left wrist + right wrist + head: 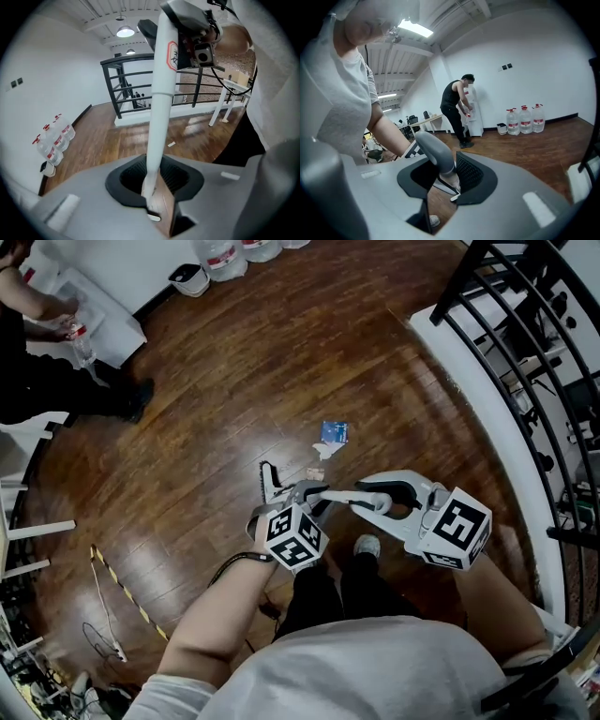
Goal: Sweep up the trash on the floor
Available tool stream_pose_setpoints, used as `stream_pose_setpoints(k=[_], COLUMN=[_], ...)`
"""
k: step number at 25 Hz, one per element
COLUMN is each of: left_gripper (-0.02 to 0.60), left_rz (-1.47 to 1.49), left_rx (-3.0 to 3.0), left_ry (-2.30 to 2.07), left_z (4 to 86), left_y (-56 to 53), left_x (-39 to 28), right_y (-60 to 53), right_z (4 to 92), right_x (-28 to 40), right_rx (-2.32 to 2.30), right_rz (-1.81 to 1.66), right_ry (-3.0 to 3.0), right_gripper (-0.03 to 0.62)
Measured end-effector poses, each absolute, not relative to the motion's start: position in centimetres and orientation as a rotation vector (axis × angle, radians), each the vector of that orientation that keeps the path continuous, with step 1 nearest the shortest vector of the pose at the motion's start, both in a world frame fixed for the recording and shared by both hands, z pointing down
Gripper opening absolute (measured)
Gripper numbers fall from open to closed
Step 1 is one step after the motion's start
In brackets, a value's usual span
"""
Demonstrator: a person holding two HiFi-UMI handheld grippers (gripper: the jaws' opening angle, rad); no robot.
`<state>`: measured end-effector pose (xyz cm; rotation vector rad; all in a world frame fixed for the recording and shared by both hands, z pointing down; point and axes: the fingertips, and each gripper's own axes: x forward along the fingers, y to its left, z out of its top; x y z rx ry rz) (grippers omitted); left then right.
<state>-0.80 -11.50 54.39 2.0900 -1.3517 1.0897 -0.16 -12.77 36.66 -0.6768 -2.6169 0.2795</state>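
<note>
bottles (225,259): tops cut by top edge | bystander (37,381): cut by left edge | railing (525,334): runs off right edge | scraps (323,451): too small to identify | handle (161,93): upper end hidden behind right gripper (180,21)

Floor (281,362): dark wood planks, glossy, glare streaks. Broom handle (161,93): smooth white tube, slight sheen, matt grey end. Left tool (157,183) and right tool (440,180): matt grey plastic, black ribbed pads (468,173). Railing (525,362): black painted metal.
</note>
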Motion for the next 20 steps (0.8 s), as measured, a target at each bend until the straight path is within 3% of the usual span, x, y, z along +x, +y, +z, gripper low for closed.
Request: stream_pose_setpoints(k=[9,20], left_gripper=[0.087,0.089], left_rz=[1.123,1.129], left_rx=[2.267,2.540], left_ry=[-1.227,-0.938], left_z=[54.5,53.5], left_y=[-22.3,-31.8], left_x=[6.3,20.8], right_y=[-22.4,-31.7], right_z=[36.6,35.5], right_x=[7.1,20.9], right_rx=[-0.426,0.001], right_rz=[0.248,0.359], right_ry=[-2.655,-2.681], right_gripper=[0.101,0.101])
